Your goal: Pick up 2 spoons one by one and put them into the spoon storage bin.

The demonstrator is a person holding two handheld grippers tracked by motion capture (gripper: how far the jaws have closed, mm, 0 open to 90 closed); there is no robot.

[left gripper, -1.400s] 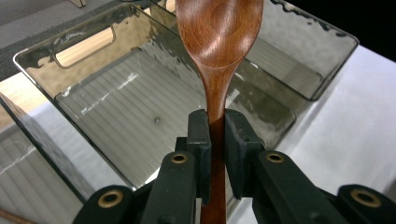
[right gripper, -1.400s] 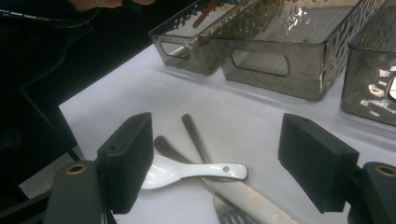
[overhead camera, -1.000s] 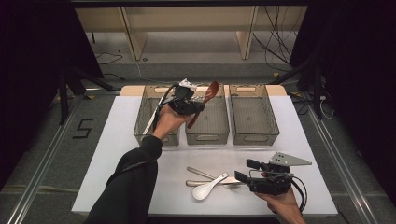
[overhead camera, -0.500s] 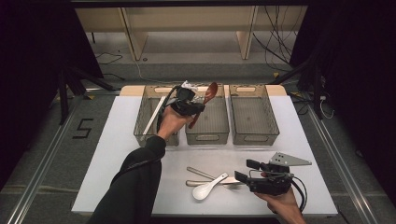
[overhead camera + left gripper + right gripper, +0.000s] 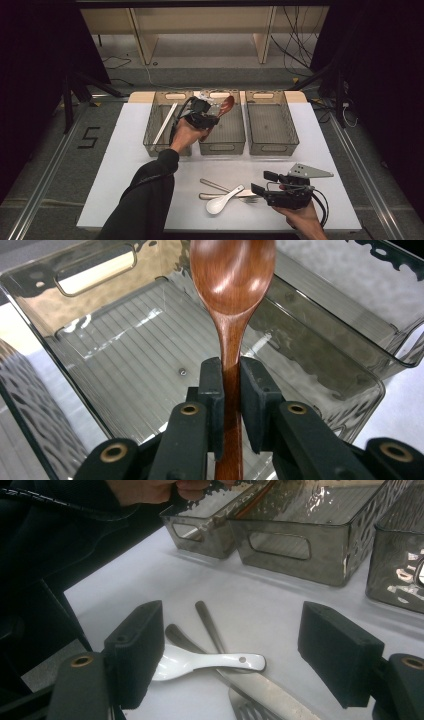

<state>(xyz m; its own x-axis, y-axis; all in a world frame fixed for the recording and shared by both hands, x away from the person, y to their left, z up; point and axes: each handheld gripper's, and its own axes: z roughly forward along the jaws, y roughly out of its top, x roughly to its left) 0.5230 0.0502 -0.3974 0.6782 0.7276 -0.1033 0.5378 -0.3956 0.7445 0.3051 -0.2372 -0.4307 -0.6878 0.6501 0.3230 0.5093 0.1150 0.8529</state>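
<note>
My left gripper (image 5: pixel 205 114) is shut on the handle of a brown wooden spoon (image 5: pixel 225 106), held over the middle clear bin (image 5: pixel 223 146). In the left gripper view both pads clamp the spoon's handle (image 5: pixel 230 385), its bowl points away from me, and the bin's ribbed floor (image 5: pixel 125 355) lies below. At the table's front right my right gripper (image 5: pixel 260 183) rests open and level. Its pads (image 5: pixel 138 650) stand wide apart just short of a white ceramic spoon (image 5: pixel 200 661), touching nothing. The white spoon (image 5: pixel 223 200) lies across two metal utensils (image 5: pixel 216 186).
Three clear bins stand in a row at the back of the white table (image 5: pixel 125 170). The left bin (image 5: pixel 155 142) holds a pale stick (image 5: pixel 165 125); the right bin (image 5: pixel 272 125) looks bare inside. A person's dark sleeve (image 5: pixel 145 195) crosses the table's front left.
My left gripper has sunk a little with the wooden spoon, closer to the middle bin. The right gripper has stayed where it was.
</note>
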